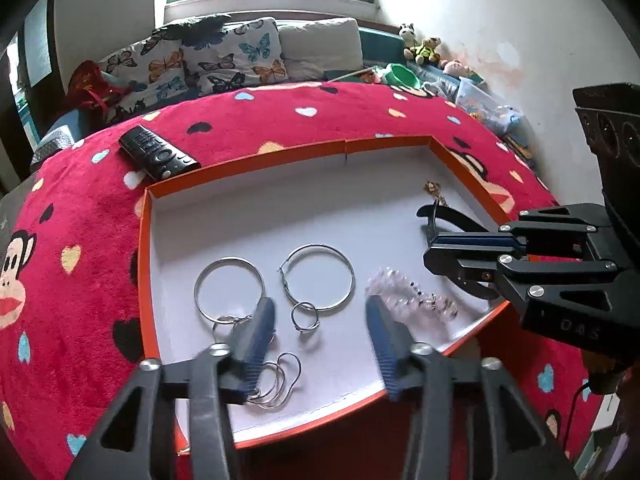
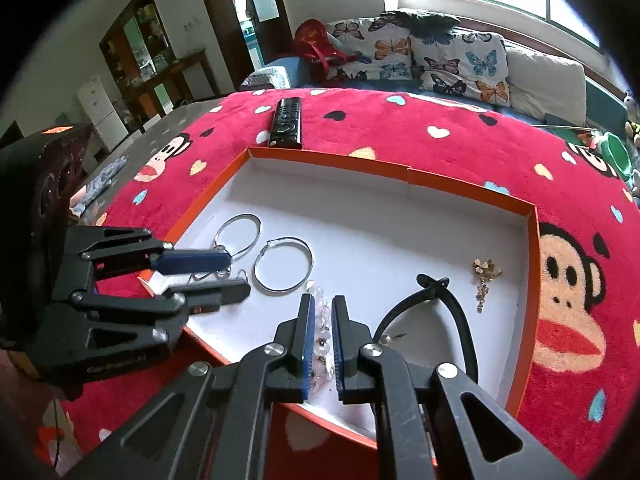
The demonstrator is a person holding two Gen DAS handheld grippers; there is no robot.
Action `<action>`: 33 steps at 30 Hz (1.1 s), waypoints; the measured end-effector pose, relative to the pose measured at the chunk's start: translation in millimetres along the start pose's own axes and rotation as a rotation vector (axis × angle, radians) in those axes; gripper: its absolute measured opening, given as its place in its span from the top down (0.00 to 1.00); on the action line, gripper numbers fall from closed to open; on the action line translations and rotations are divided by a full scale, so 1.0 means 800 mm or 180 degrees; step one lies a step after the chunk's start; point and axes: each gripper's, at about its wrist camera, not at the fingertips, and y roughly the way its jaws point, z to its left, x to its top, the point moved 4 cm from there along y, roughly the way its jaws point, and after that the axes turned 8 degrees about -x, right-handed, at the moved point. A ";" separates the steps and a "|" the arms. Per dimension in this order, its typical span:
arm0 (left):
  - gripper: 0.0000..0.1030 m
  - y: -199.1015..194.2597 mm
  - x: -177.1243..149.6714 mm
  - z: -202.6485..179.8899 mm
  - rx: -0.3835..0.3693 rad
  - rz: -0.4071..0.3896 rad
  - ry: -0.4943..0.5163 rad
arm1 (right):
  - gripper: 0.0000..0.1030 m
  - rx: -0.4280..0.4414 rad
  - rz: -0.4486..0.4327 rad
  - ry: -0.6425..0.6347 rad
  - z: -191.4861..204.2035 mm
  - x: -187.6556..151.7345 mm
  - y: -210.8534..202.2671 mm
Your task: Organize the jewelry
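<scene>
A shallow box (image 1: 144, 264) with orange sides and a white floor sits in the middle of both pictures. The jewelry lies inside it.

In the left wrist picture, two big silver hoops lie side by side near the middle. One hoop (image 1: 229, 289) is on the left and the other hoop (image 1: 318, 278) is just to its right. A small ring (image 1: 305, 317) touches the bottom of the right hoop. A bunch of thin wire hoops (image 1: 276, 380) lies lower down, near the bottom edge of the box. A clear bead bracelet (image 1: 412, 294) lies at the lower right of the box.

In the right wrist picture, a little gold charm (image 2: 486, 276) lies at the right side of the box, well apart from the hoops. A black headband (image 2: 440, 304) curves just to its left.

The left gripper (image 1: 320, 334) hangs over the bottom part of the box. Its blue fingers are wide apart, one over the left hoop and one beside the bracelet. They hold nothing.

The right gripper (image 2: 321, 344) is low in its own picture. Its two fingers are close together, with the bead bracelet (image 2: 322, 320) between them. I cannot tell if they are squeezing it.

The box sits on a red blanket (image 1: 80, 208) with hearts and monkey faces. A black remote (image 1: 158, 153) lies on the blanket, just past the far edge of the box. Butterfly pillows (image 1: 188, 60) are at the top of the picture.
</scene>
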 end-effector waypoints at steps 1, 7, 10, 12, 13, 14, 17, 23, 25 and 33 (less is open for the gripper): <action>0.49 -0.002 0.000 0.000 0.0004 -0.0003 0.0001 | 0.89 0.0001 -0.0002 0.0009 -0.001 0.000 -0.001; 0.49 -0.022 0.000 -0.005 0.0066 -0.0081 0.0040 | 0.74 -0.0034 -0.0062 -0.0030 0.002 0.005 -0.014; 0.49 -0.040 -0.001 -0.007 0.0103 -0.0140 0.0034 | 0.67 -0.0066 -0.0141 -0.0083 0.006 0.003 -0.031; 0.49 -0.055 -0.003 -0.007 0.0168 -0.0173 0.0019 | 0.67 -0.0083 -0.0169 -0.0131 0.010 0.001 -0.042; 0.49 -0.061 -0.004 -0.007 0.0190 -0.0179 0.0008 | 0.67 -0.0095 -0.0180 -0.0153 0.012 -0.001 -0.046; 0.49 -0.070 -0.007 -0.007 0.0213 -0.0198 -0.0007 | 0.67 -0.0111 -0.0191 -0.0175 0.014 -0.003 -0.050; 0.49 -0.097 -0.018 -0.005 0.0267 -0.0245 -0.0070 | 0.67 -0.0142 -0.0205 -0.0255 0.022 -0.014 -0.063; 0.49 -0.145 -0.055 0.001 0.0418 -0.0280 -0.0216 | 0.67 -0.0111 -0.0203 -0.0365 0.038 -0.045 -0.081; 0.49 -0.156 -0.071 0.001 0.0483 -0.0280 -0.0249 | 0.67 -0.0098 -0.0181 -0.0374 0.042 -0.057 -0.081; 0.49 -0.150 -0.138 0.008 0.0512 -0.0157 -0.0418 | 0.67 -0.0076 -0.0036 -0.0322 0.058 -0.095 -0.051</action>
